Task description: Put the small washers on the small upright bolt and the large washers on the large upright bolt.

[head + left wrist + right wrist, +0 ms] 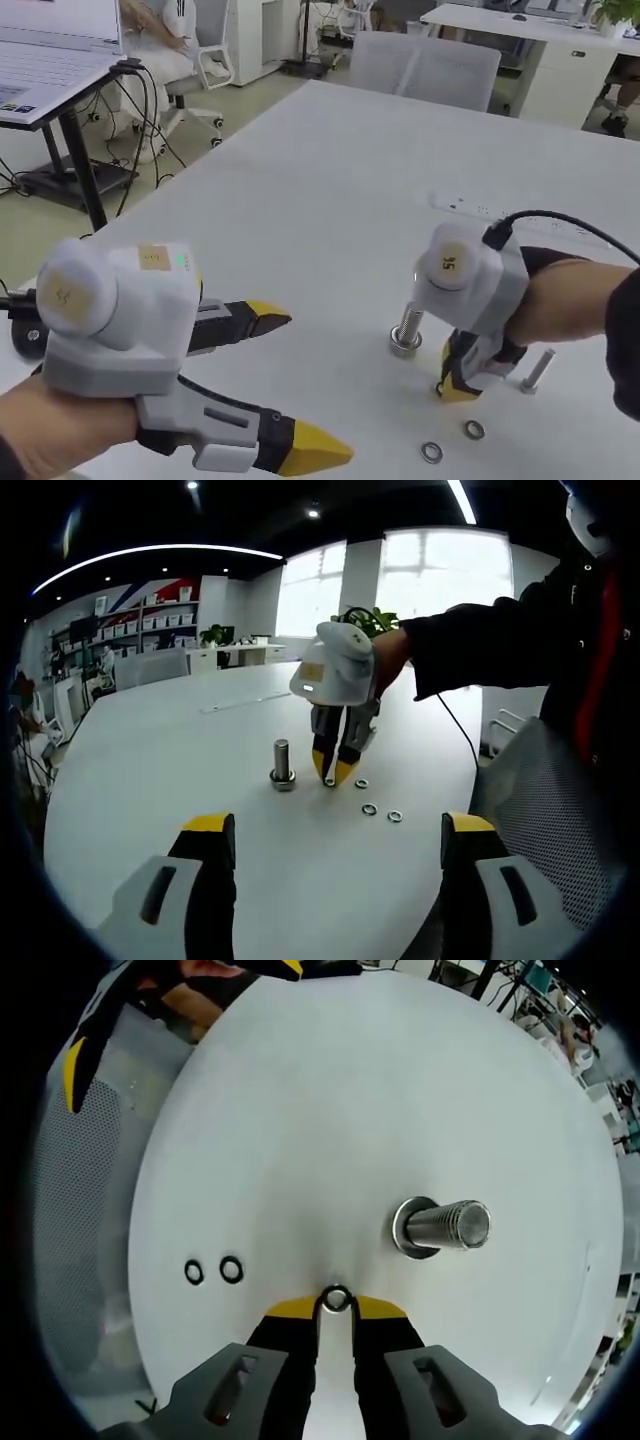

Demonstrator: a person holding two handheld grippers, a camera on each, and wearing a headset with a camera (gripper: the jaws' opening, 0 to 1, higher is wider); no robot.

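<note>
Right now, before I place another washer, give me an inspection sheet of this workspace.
Surface: white table, no spills seen.
Job's things: large bolt upright, with a wider ring at its base (washer or head, cannot tell); small bolt looks upright; one loose washer and a second loose washer lie flat.
Clutter: power strip on the table.
Grippers: left claw open, holding nothing; right claw points down, closed on a small washer that lies on the table.
Cables: black cable runs from the right gripper; floor cables hang under the side desk.
Surroundings: laptop, grey chair, other desks.
</note>
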